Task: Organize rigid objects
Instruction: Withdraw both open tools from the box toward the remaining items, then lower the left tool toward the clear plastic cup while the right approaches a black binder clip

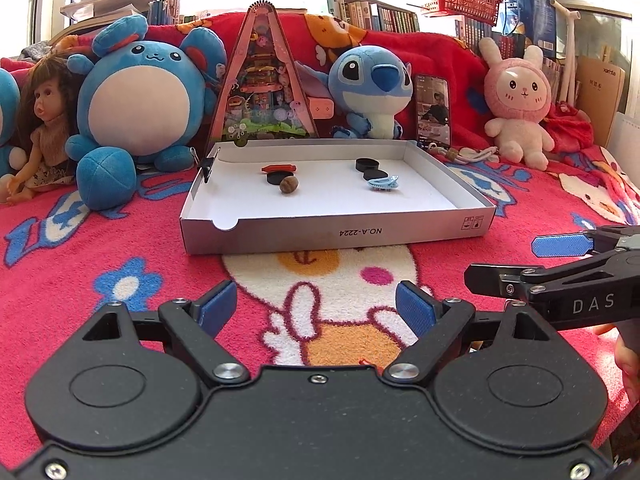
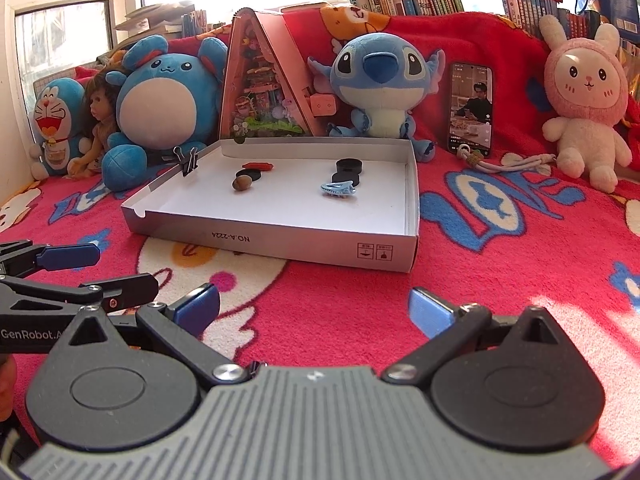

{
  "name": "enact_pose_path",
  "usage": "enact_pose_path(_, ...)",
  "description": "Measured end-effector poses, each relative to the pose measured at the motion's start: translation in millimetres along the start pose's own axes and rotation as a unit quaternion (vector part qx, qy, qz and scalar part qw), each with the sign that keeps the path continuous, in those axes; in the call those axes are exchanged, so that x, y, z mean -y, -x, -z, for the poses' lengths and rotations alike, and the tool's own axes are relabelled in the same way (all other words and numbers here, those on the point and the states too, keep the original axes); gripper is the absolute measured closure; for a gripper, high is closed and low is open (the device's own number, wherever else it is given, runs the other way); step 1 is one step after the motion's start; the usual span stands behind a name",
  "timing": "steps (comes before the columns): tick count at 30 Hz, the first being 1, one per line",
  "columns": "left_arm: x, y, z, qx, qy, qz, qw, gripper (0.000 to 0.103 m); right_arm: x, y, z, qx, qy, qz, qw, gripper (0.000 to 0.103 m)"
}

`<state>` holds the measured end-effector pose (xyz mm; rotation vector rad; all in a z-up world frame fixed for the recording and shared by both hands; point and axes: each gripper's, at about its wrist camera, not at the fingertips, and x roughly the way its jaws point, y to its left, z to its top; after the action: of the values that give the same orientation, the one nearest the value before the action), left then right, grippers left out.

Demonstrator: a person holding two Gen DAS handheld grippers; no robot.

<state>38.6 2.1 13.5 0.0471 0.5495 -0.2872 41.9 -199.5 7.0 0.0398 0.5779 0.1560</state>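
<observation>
Broadly, everything sits on a bed spread with a red cartoon blanket [image 1: 120, 248], and a row of plush toys leans against the books and a bright window behind; a phone [image 2: 471, 109] stands propped between a blue plush [image 2: 380, 80] and a pink rabbit [image 2: 582, 96]. Next in size is the shallow white box [image 1: 332, 232], lying flat in the middle of the bed with a binder clip [image 2: 188, 160] on its left wall. Inside it, well apart in two small groups, lie the rigid things: a red piece [image 1: 279, 168], a black disc [image 1: 274, 178] and a brown nut [image 1: 289, 185] on the left; two black discs [image 1: 368, 165] and a light-blue hair clip [image 1: 383, 182] on the right. Both tools hang low over the blanket, near the box's front wall: the left tongs [image 1: 316, 306] spread wide and empty, the right tongs [image 2: 314, 306] likewise wide and empty. Likely the sorting has yet to start. A good first reach goes over the front wall and comes down from above on one piece, since neighbours touch and the soft bedding could let the box shift.
</observation>
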Motion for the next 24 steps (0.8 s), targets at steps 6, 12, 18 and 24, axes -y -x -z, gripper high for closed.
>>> enact_pose_path(6,5,11,10,0.002,-0.015,-0.001,0.9999,0.017,-2,6,12,-0.005,0.005,0.004,1.0,0.0)
enact_pose_path(12,8,21,22,-0.002,-0.028,-0.002,0.9996,0.017,-5,16,22,-0.007,0.018,0.007,1.0,0.0)
enact_pose_path(18,7,27,31,-0.011,-0.026,-0.003,0.9996,0.017,-5,25,31,-0.006,0.02,0.007,1.0,0.001)
enact_pose_path(24,5,34,38,-0.018,-0.025,0.004,0.9995,0.022,-5,29,40,-0.009,0.024,0.007,1.0,0.008)
